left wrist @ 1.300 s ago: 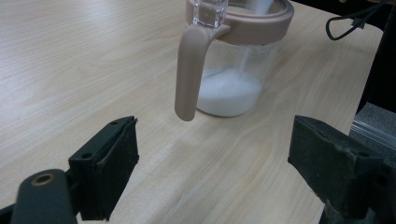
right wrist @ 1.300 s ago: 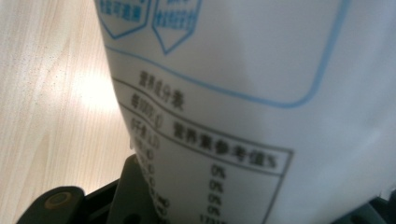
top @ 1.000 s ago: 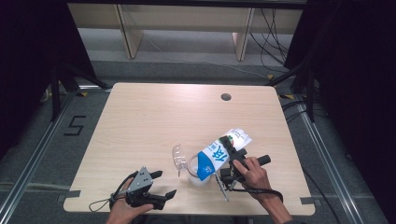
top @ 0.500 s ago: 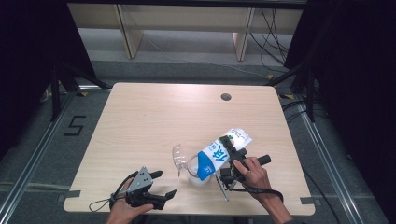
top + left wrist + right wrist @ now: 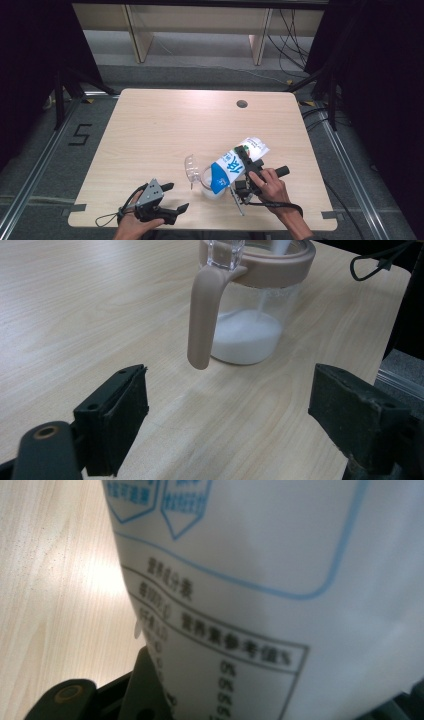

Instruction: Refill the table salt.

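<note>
The right gripper (image 5: 248, 170) is clamped on a white-and-blue bag (image 5: 235, 166), holding it tilted with its lower, blue end down over a clear jar (image 5: 210, 184). The jar stands on the bench (image 5: 165, 125) at about 6 o'clock from the bench's centre, near the front edge, with the bag reaching up from it toward 2 o'clock. In the right gripper view the bag's (image 5: 280, 580) printed white face sits close between the jaws, pressed at both sides.

In the left gripper view a thin white stream falls into the jar (image 5: 250, 325), which has a beige rim and handle and a layer of white powder (image 5: 245, 337) across its bottom. A clear lid (image 5: 191, 169) stands up at the jar's 10 o'clock side.

The left gripper (image 5: 172, 197) rests near the front edge, at about 8 o'clock from the jar and apart from it. Its jaws stand wide with nothing between them, pointing toward the jar.
</note>
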The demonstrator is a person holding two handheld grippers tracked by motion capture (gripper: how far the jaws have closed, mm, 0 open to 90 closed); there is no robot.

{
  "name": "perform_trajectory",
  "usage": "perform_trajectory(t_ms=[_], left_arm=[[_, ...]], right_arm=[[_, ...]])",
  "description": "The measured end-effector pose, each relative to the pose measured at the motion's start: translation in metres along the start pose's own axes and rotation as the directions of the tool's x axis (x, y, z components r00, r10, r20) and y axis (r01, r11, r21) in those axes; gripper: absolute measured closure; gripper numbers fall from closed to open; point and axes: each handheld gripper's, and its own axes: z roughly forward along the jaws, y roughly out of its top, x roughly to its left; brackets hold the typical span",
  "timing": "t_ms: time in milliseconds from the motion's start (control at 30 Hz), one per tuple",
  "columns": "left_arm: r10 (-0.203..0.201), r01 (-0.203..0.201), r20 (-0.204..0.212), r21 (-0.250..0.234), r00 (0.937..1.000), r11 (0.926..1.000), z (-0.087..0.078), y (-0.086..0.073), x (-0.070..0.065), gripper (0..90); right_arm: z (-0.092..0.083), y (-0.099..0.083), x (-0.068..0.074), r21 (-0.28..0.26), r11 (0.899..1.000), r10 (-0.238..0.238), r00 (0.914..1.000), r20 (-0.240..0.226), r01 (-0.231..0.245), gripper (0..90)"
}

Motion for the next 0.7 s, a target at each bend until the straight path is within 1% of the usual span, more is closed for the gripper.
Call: perform_trajectory(t_ms=[33,67,100,133,167,200,233,267,300,333,433,467,500,533,567,600,633,667,700], left_arm=[[-0.025,0.025,-0.006,-0.001,0.9997,0.9997,0.0001,-0.0005,-0.0014,15.2],[-0.023,0.023,-0.005,-0.001,0.9997,0.9997,0.0001,-0.0005,-0.0013,15.2],[-0.023,0.023,-0.005,-0.001,0.9997,0.9997,0.0001,-0.0005,-0.0014,15.3],[-0.024,0.024,-0.004,-0.001,0.9997,0.9997,0.0001,-0.0005,-0.0014,15.2],[-0.023,0.023,-0.005,0.0,0.9997,0.9997,0.0002,-0.0005,-0.0013,15.2],[-0.022,0.022,-0.005,-0.001,0.9997,0.9997,0.0002,-0.0005,-0.0013,15.2],[-0.016,0.016,-0.002,-0.001,0.9999,0.9999,0.0002,-0.0004,-0.001,15.2],[-0.02,0.02,-0.003,0.0,0.9998,0.9998,0.0001,-0.0005,-0.0012,15.2],[-0.021,0.021,-0.004,-0.001,0.9998,0.9998,0.0001,-0.0005,-0.0012,15.2],[-0.023,0.023,-0.006,-0.001,0.9997,0.9997,0.0001,-0.0005,-0.0013,15.2],[-0.018,0.018,-0.004,0.0,0.9998,0.9998,0.0,-0.0003,-0.0011,15.2],[-0.022,0.022,-0.001,-0.004,0.9997,0.9997,0.0004,-0.0005,-0.0011,15.2],[-0.022,0.022,-0.005,-0.001,0.9997,0.9998,0.0001,-0.0004,-0.0013,15.2],[-0.023,0.023,-0.006,-0.001,0.9997,0.9997,0.0001,-0.0004,-0.0014,15.2],[-0.024,0.024,-0.006,-0.002,0.9997,0.9997,0.0001,-0.0004,-0.0014,15.2],[-0.023,0.023,-0.005,-0.002,0.9997,0.9997,0.0,-0.0004,-0.0013,15.3],[-0.019,0.019,-0.003,-0.002,0.9998,0.9998,0.0,-0.0003,-0.0011,15.2],[-0.018,0.018,-0.004,-0.002,0.9998,0.9998,0.0,-0.0003,-0.001,15.2],[-0.024,0.024,-0.006,-0.002,0.9997,0.9997,0.0,-0.0004,-0.0014,15.2]], right_arm=[[0.0003,0.0,0.0002,-0.005,1.0,-0.001,1.0,0.001,0.001,61.7],[-0.0002,0.0001,0.0,0.0,1.0,-0.004,1.0,0.001,0.004,61.8],[-0.0001,0.0006,-0.0025,-0.006,0.999,-0.034,0.9994,0.011,0.034,61.8],[0.0005,-0.0001,0.0006,-0.008,1.0,0.003,1.0,0.003,-0.003,61.8],[-0.0001,0.0005,-0.0024,-0.008,0.999,-0.031,0.9994,0.014,0.031,61.9],[-0.0001,0.0002,-0.0036,-0.009,0.999,-0.045,0.9989,0.014,0.045,62.0],[-0.0001,0.0004,-0.003,-0.008,0.999,-0.036,0.9992,0.015,0.037,62.1],[0.0006,-0.0004,0.0001,-0.01,1.0,0.002,1.0,0.005,-0.002,62.1],[0.0005,-0.0005,0.0001,-0.008,1.0,0.002,1.0,0.004,-0.002,62.1],[-0.0006,-0.0007,0.0014,0.013,1.0,0.018,0.9998,-0.008,-0.018,62.1],[-0.0008,-0.0009,0.0013,0.014,1.0,0.019,0.9998,-0.008,-0.019,62.2],[-0.0009,-0.0008,0.0011,0.014,1.0,0.019,0.9998,-0.008,-0.018,62.3],[-0.0007,-0.0006,-0.0007,0.008,1.0,-0.001,1.0,-0.003,0.001,62.3],[0.0003,-0.0003,-0.0028,-0.014,1.0,-0.028,0.9995,0.014,0.028,62.4],[0.0001,0.0,-0.003,-0.013,0.999,-0.033,0.9993,0.016,0.033,62.4],[-0.0004,0.0001,-0.0043,-0.006,0.999,-0.05,0.9986,0.014,0.05,62.4],[-0.0001,0.0,-0.0045,-0.01,0.999,-0.053,0.9985,0.015,0.053,62.5],[-0.0003,0.0004,-0.0034,-0.007,0.999,-0.039,0.9991,0.015,0.039,62.5],[-0.0002,0.0003,-0.0033,-0.007,0.999,-0.036,0.9992,0.014,0.036,62.6]])
